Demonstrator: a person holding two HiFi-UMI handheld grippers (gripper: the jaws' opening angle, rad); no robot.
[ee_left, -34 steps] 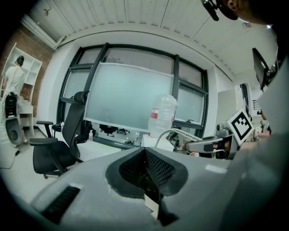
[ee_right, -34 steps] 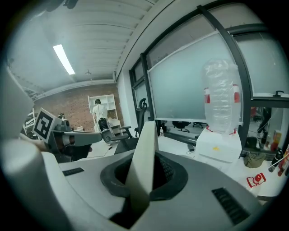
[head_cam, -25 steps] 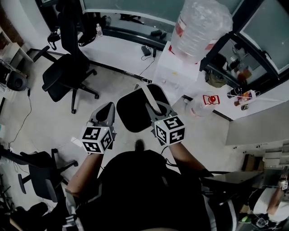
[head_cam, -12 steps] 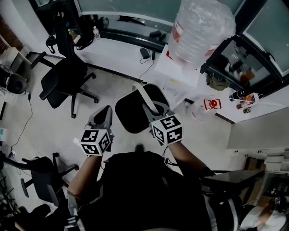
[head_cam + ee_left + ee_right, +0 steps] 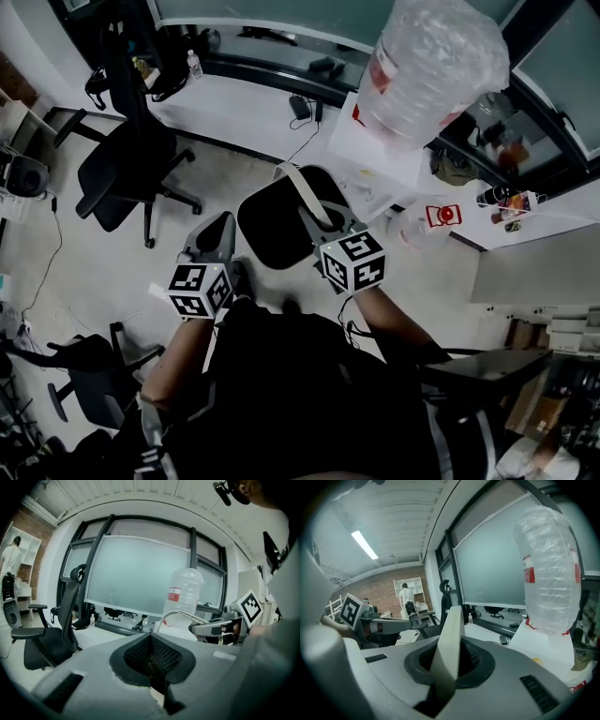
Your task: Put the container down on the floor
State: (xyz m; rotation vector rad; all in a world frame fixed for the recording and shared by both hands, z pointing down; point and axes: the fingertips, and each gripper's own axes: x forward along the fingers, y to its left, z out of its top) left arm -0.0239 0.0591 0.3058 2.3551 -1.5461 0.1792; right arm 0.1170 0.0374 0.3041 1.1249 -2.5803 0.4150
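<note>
A black round container (image 5: 272,230) hangs above the floor from its white handle (image 5: 305,192). My right gripper (image 5: 323,225) is shut on that handle, which runs as a pale band between the pads (image 5: 449,653) in the right gripper view. My left gripper (image 5: 221,230) stays to the left of the container, apart from it. Its pads (image 5: 151,656) meet with nothing between them. In the left gripper view the right gripper (image 5: 211,627) and the curved handle (image 5: 176,615) show at the right.
A big clear water bottle (image 5: 427,61) stands on a white dispenser (image 5: 375,150) just beyond the container. A black office chair (image 5: 127,159) is at the left and another chair (image 5: 89,375) at the lower left. Cables lie on the pale floor (image 5: 112,253).
Both grippers and the hanging container have travelled together across the room; the floor and chairs have slid left in the picture. The grip on the handle is the same.
</note>
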